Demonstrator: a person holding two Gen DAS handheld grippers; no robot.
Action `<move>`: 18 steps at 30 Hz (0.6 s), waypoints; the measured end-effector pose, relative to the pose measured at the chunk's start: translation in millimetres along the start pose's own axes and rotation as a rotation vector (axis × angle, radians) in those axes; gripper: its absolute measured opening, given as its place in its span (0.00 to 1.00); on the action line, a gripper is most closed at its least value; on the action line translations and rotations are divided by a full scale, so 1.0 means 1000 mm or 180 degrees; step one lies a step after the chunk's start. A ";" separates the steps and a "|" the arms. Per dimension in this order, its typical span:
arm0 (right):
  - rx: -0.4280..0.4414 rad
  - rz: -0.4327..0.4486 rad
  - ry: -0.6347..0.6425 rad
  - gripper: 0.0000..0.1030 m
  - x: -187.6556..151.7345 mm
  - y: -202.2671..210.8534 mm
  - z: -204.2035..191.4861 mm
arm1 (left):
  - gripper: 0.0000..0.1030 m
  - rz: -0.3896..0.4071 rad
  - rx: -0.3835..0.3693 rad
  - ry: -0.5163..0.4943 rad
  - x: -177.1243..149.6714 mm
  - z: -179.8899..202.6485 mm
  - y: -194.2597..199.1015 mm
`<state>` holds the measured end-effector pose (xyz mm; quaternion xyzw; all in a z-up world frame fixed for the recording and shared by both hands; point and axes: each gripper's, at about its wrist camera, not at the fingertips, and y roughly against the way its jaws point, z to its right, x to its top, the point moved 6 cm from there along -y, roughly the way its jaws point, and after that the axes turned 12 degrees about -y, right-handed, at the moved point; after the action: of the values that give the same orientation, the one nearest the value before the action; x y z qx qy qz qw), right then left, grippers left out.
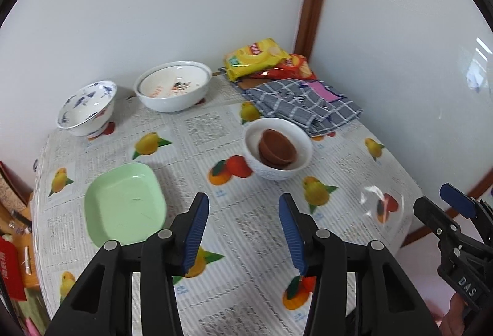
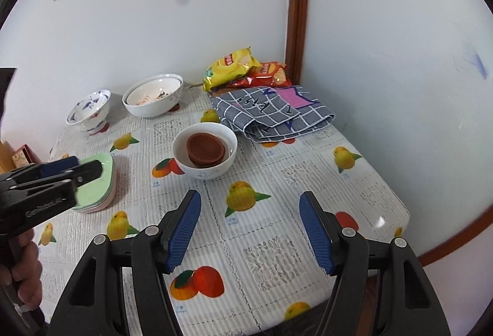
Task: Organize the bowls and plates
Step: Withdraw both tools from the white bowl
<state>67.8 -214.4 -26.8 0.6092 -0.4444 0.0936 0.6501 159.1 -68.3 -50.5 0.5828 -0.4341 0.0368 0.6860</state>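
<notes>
Fruit-print tablecloth [image 2: 262, 151] is carrying sorted dishes: brown bowls [image 2: 205, 148] nesting in a white bowl [image 2: 185, 162], green plates [image 2: 101, 191] stacking. Blue-patterned bowl [image 2: 89, 112] and large bowl [image 2: 152, 99] are waiting apart. Left gripper [image 1: 243, 228] and right gripper [image 2: 249, 228] are hovering released, empty.

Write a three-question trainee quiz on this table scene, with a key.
1. True or false: the small brown bowls sit inside the plain white bowl.
2. What lies next to the folded grey checked cloth, by the wall? A) yellow and red snack bags B) a kettle C) a book
3. Fill in: both the left gripper and the right gripper hold ____.

Key: 1 true; 2 A; 3 nothing, both are open above the fruit-print tablecloth.
</notes>
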 end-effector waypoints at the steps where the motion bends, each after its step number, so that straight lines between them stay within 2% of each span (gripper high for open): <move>1: 0.0016 0.0012 -0.0011 0.64 -0.001 0.004 0.004 | 0.44 0.0014 -0.0029 -0.0012 0.000 0.006 0.001; 6: 0.0060 0.0009 0.0007 0.64 -0.002 0.012 0.017 | 0.44 0.0074 -0.0064 -0.0039 -0.001 0.022 0.007; 10: 0.0109 -0.0017 0.0096 0.64 0.001 0.008 0.019 | 0.44 0.0060 -0.0078 0.0058 -0.001 0.023 0.006; 18: 0.0325 -0.0062 0.0185 0.64 0.011 -0.002 0.019 | 0.44 0.0031 0.0065 0.0172 0.006 0.019 0.005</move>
<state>66.4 -236.4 -23.0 0.6429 -0.4140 0.1274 0.6316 149.7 -85.2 -43.3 0.5864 -0.4179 0.0603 0.6913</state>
